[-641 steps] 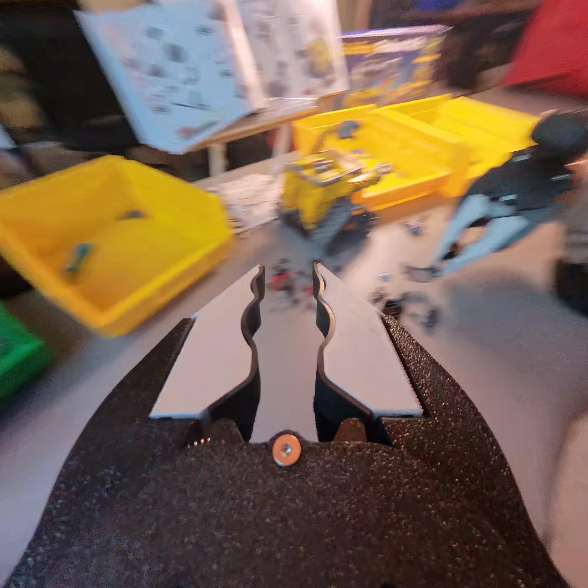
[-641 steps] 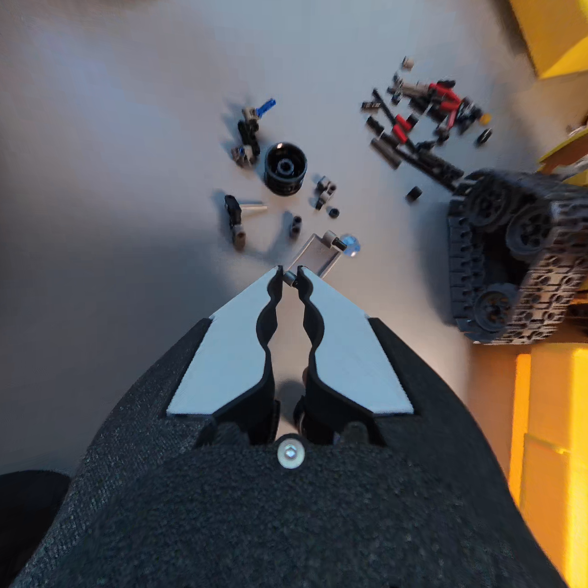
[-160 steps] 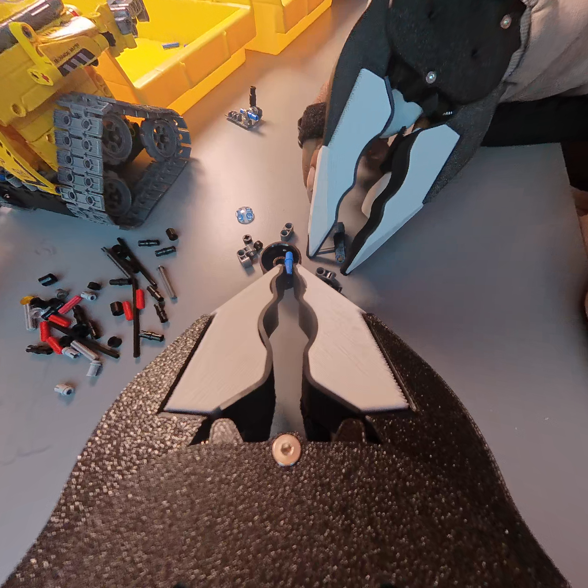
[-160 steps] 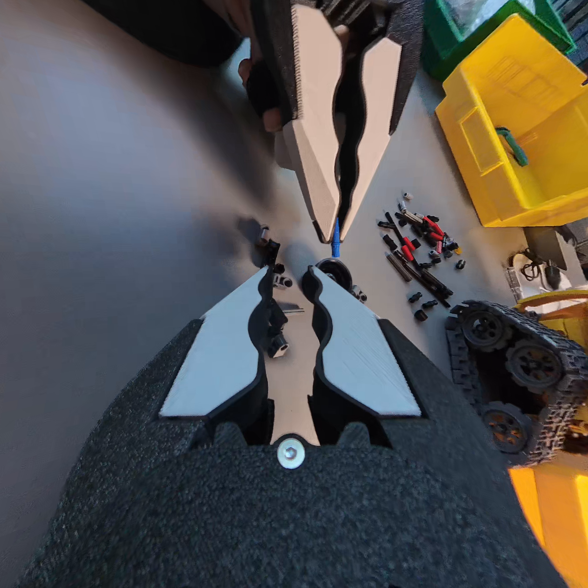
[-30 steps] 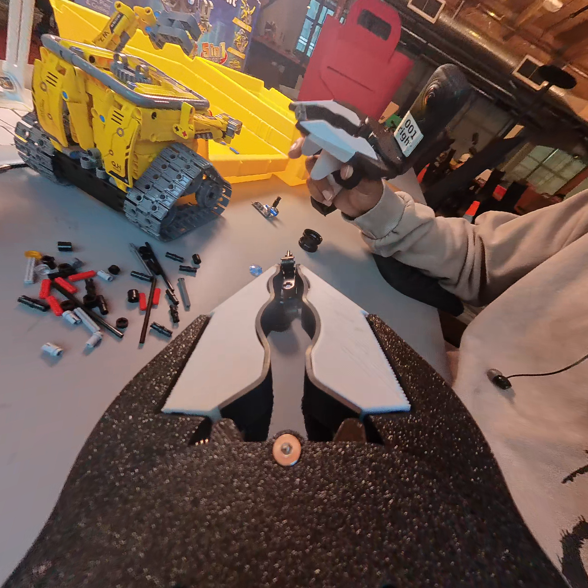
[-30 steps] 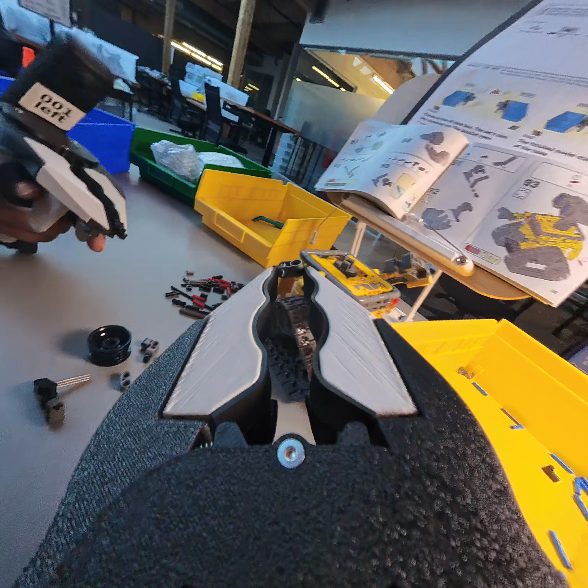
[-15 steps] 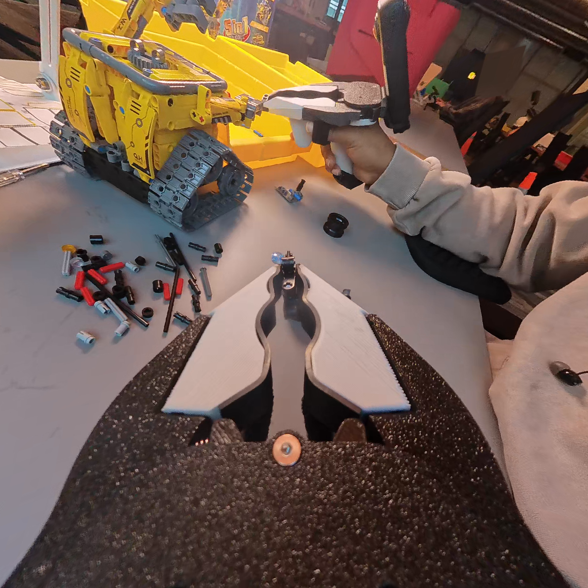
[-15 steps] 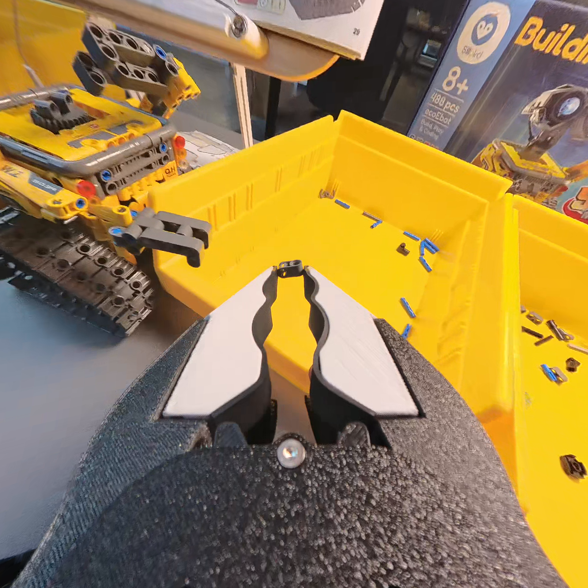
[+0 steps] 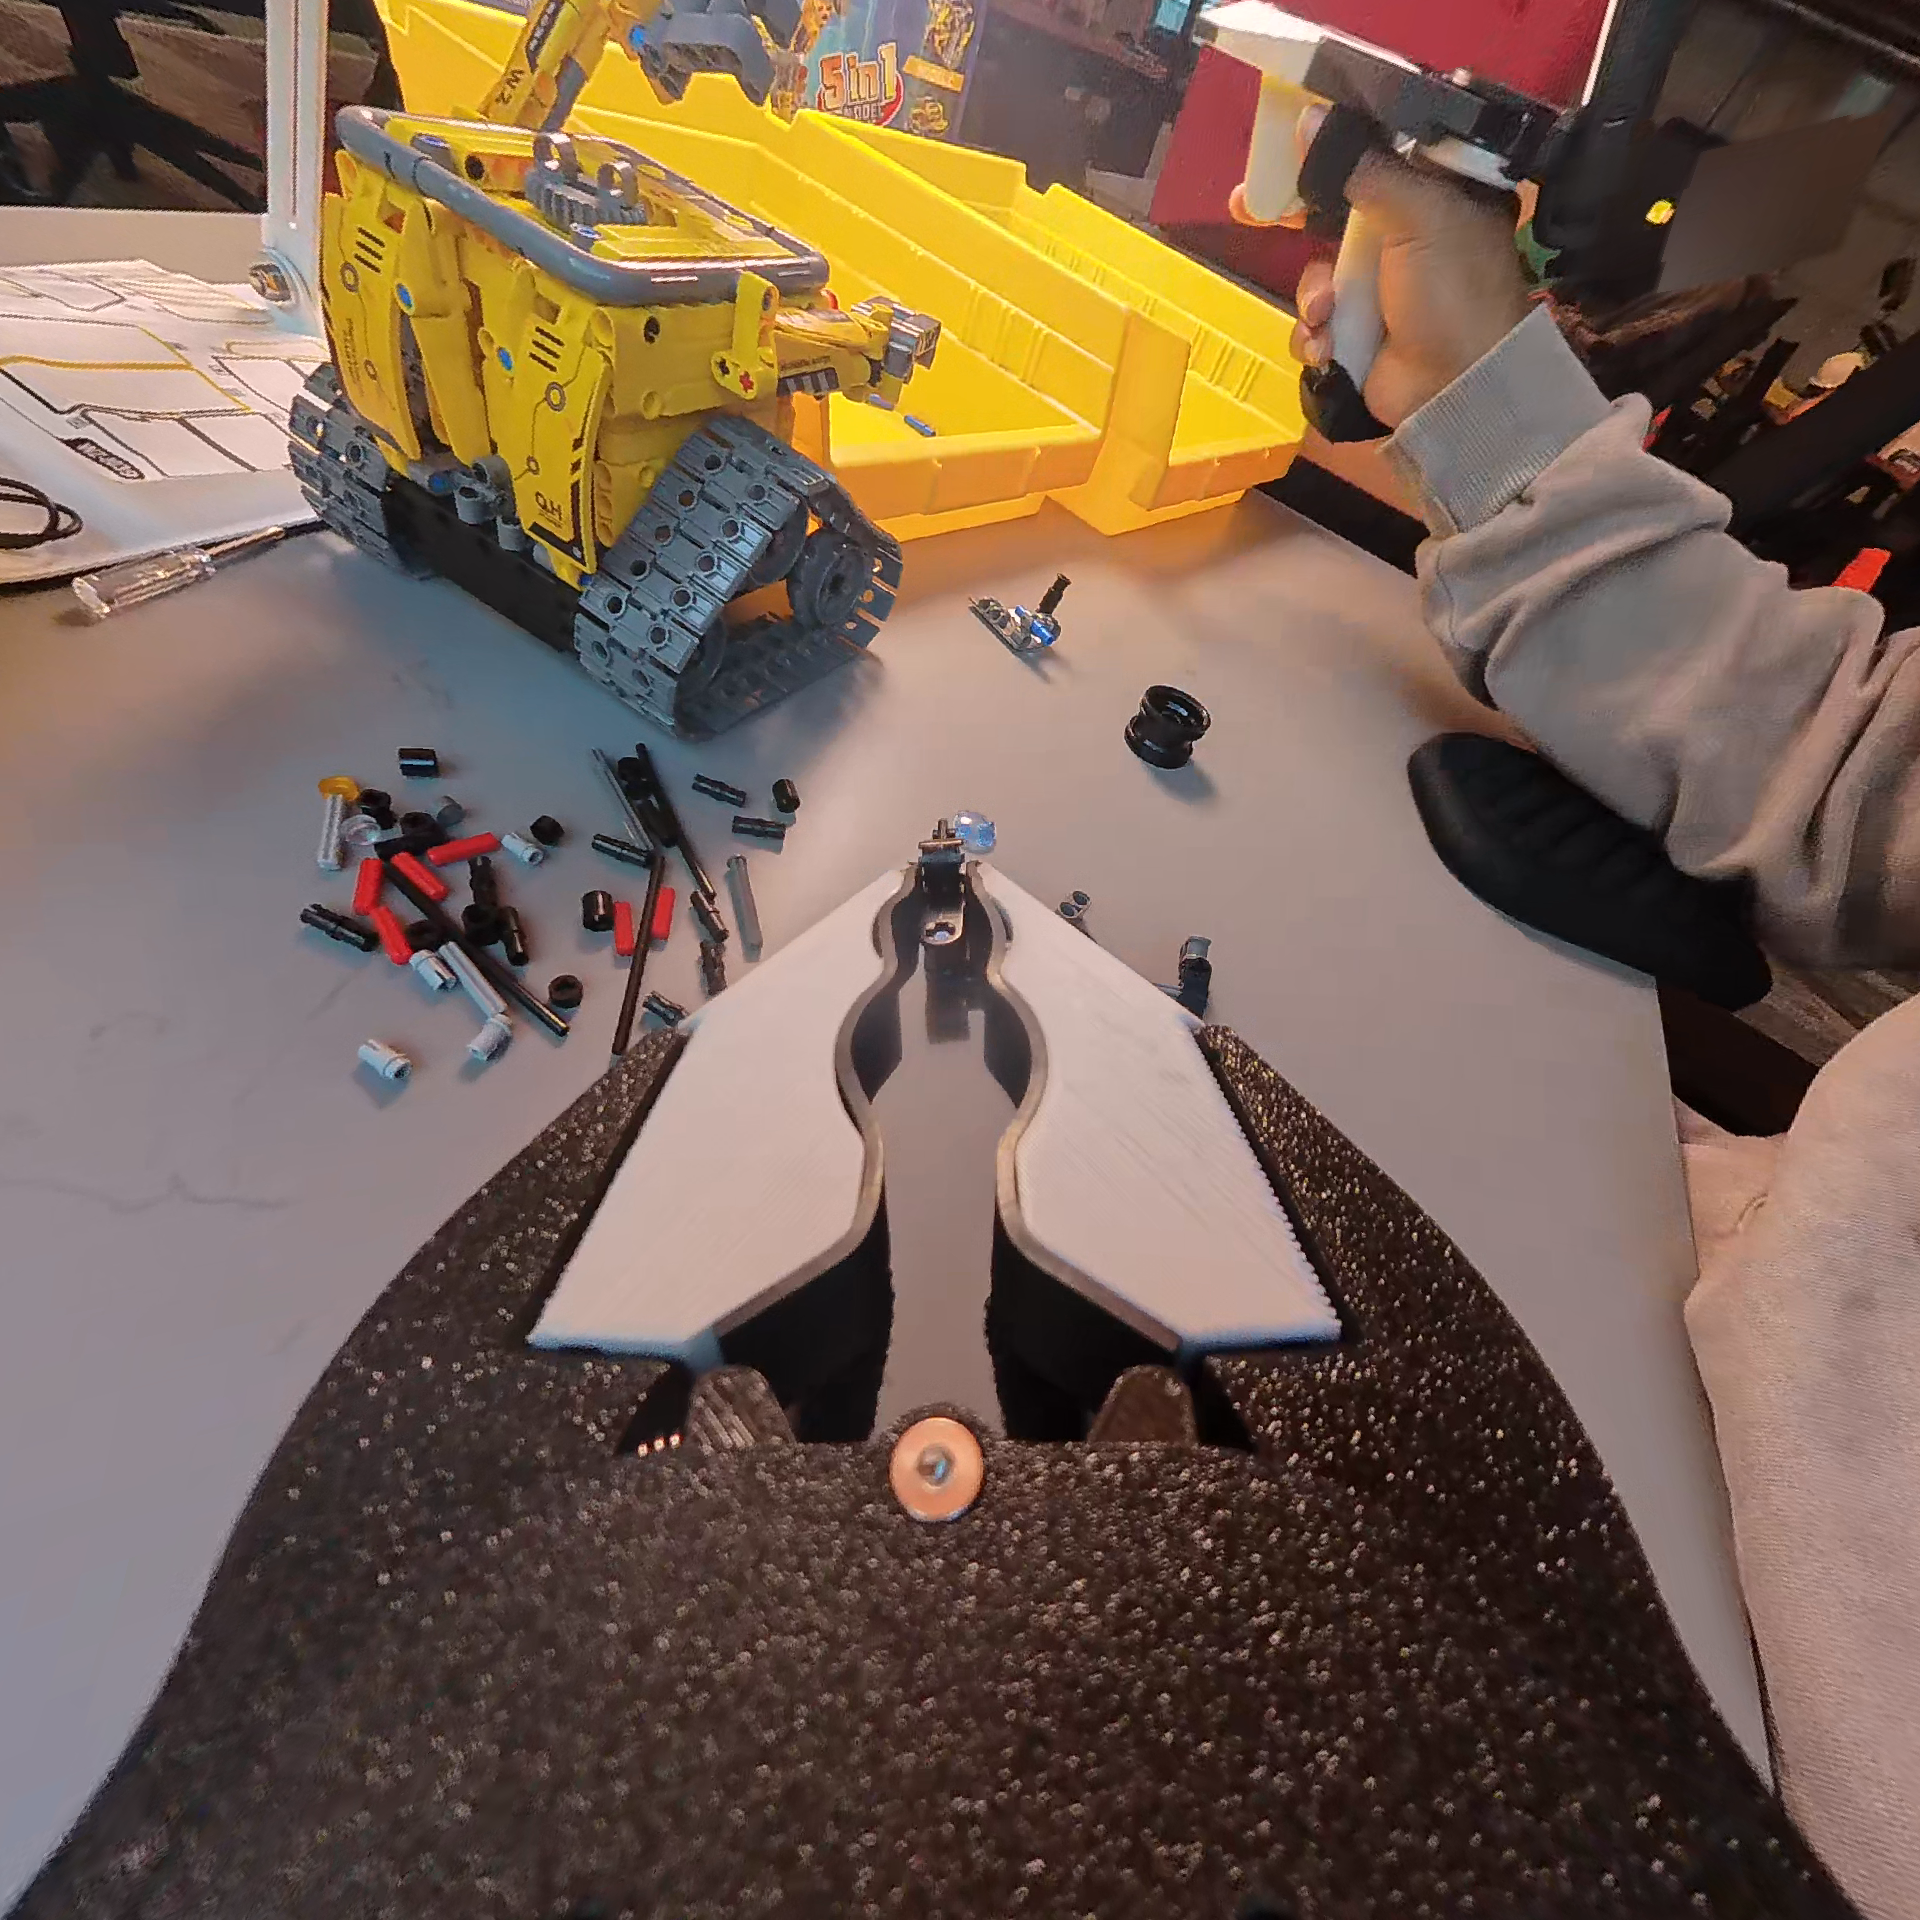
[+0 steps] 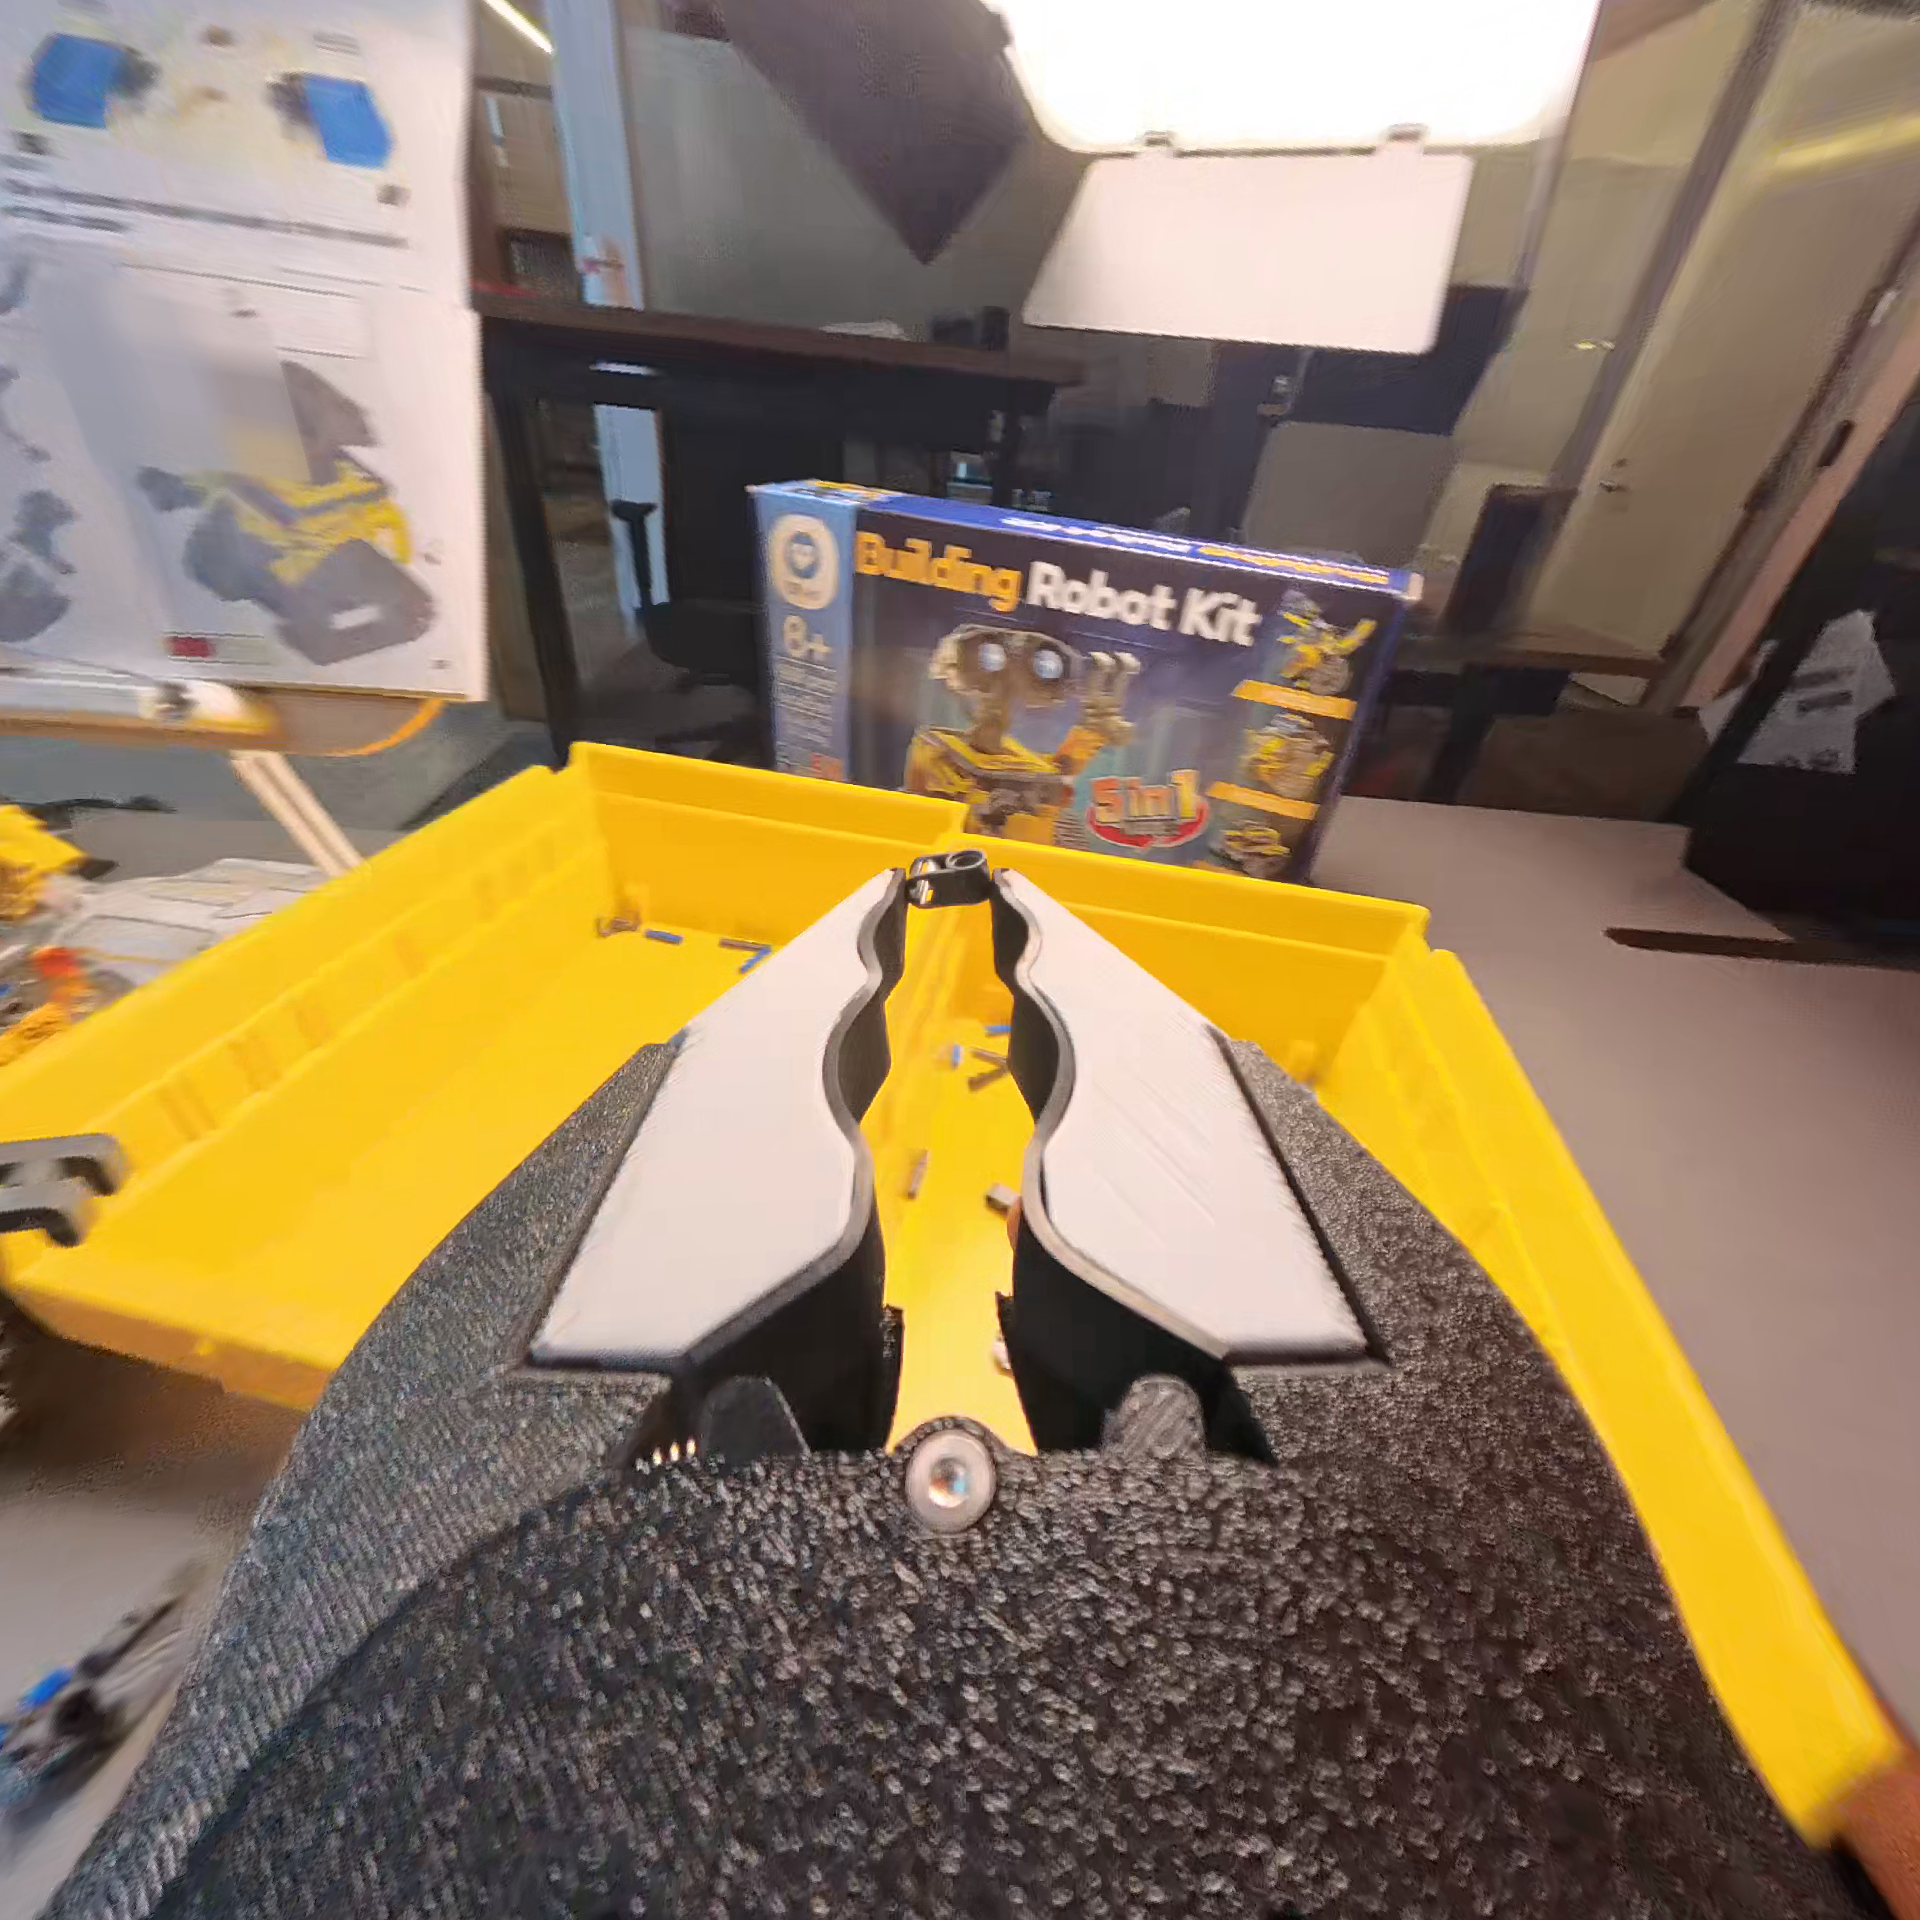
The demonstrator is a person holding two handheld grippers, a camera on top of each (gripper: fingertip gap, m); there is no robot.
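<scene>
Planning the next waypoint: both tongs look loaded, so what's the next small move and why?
Probably bring the right tongs back down toward the left tongs. The right pair pinches a small black connector in the air above the yellow bins; the left pair grips a black pin piece low over the grey table. The two parts are far apart.

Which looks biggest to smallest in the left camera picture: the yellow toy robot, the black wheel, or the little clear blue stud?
1. yellow toy robot
2. black wheel
3. clear blue stud

All sit on the table at slightly different distances, but the order seems safe.
</scene>
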